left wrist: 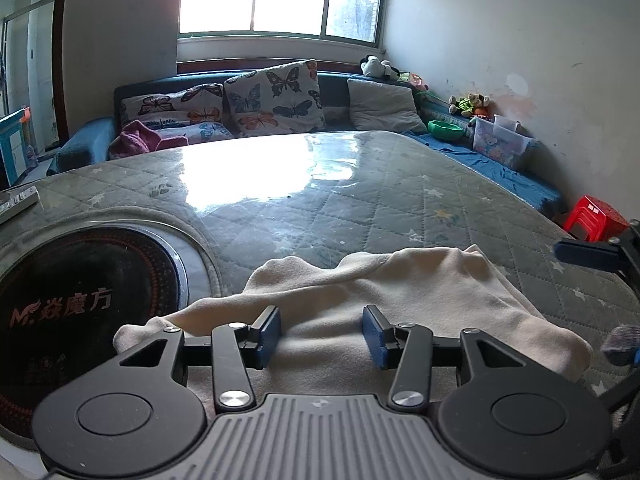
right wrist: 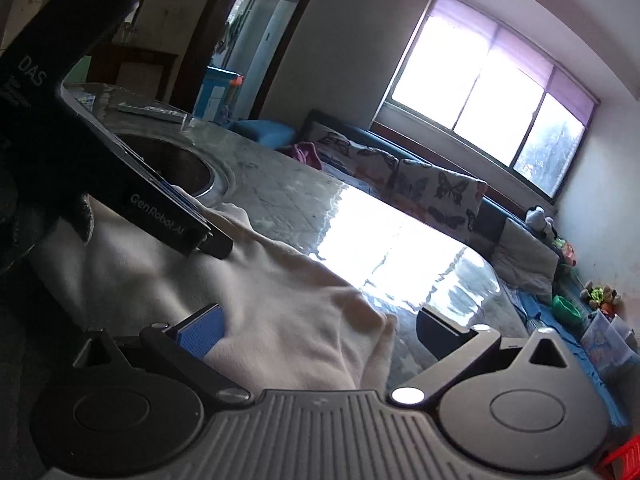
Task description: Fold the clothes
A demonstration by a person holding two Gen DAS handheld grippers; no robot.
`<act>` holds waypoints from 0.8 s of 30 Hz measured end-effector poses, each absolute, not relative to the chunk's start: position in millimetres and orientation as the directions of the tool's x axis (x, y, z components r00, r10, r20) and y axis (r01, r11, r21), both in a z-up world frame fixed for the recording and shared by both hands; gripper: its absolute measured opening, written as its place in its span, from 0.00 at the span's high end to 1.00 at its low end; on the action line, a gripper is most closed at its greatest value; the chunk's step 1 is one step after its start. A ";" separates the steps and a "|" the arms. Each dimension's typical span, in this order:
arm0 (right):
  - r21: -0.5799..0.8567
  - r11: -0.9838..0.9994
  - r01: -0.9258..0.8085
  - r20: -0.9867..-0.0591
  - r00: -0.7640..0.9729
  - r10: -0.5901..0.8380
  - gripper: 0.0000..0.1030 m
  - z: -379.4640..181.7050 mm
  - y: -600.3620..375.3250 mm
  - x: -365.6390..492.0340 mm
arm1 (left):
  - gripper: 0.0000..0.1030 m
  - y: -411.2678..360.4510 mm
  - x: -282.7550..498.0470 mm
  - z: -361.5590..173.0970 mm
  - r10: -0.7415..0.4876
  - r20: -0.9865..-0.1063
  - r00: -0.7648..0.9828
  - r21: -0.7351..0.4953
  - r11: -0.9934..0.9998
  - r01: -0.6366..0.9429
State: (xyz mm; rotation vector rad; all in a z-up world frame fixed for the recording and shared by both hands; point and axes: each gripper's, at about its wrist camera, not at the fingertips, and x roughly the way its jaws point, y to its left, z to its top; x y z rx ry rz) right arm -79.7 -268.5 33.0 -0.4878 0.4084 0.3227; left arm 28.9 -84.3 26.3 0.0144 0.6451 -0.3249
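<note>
quilted table (left wrist: 400,200) bears a cream garment (left wrist: 400,292); left claw (left wrist: 322,334) and right claw (right wrist: 320,330) both gape.

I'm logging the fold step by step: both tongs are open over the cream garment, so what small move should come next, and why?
Probably lower the left tongs and shut them on the near edge of the cream garment. Their jaws stand open above the cloth, gripping nothing, and the garment lies rumpled, not yet folded, on the quilted table cover. The right tongs are open over its other edge, likely to do likewise.
</note>
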 end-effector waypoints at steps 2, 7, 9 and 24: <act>-0.388 0.838 -0.385 -0.456 0.870 0.188 0.00 31.0 -272.3 -81.5 | 0.52 -84.4 29.0 26.5 -0.291 -0.593 0.751 -0.086 0.950 0.300; -0.370 0.856 -0.361 -0.469 0.868 0.164 0.00 28.4 -288.4 -88.1 | 0.52 -84.6 29.2 26.8 -0.287 -0.592 0.753 -0.084 0.951 0.297; -0.379 0.857 -0.348 -0.467 0.872 0.147 0.00 28.8 -292.9 -91.6 | 0.50 -84.7 29.2 26.8 -0.285 -0.592 0.753 -0.083 0.952 0.295; -0.371 0.898 -0.235 -0.425 0.903 0.060 0.00 42.1 -326.4 -98.1 | 0.47 -83.0 27.1 27.4 -0.274 -0.590 0.760 -0.070 0.954 0.290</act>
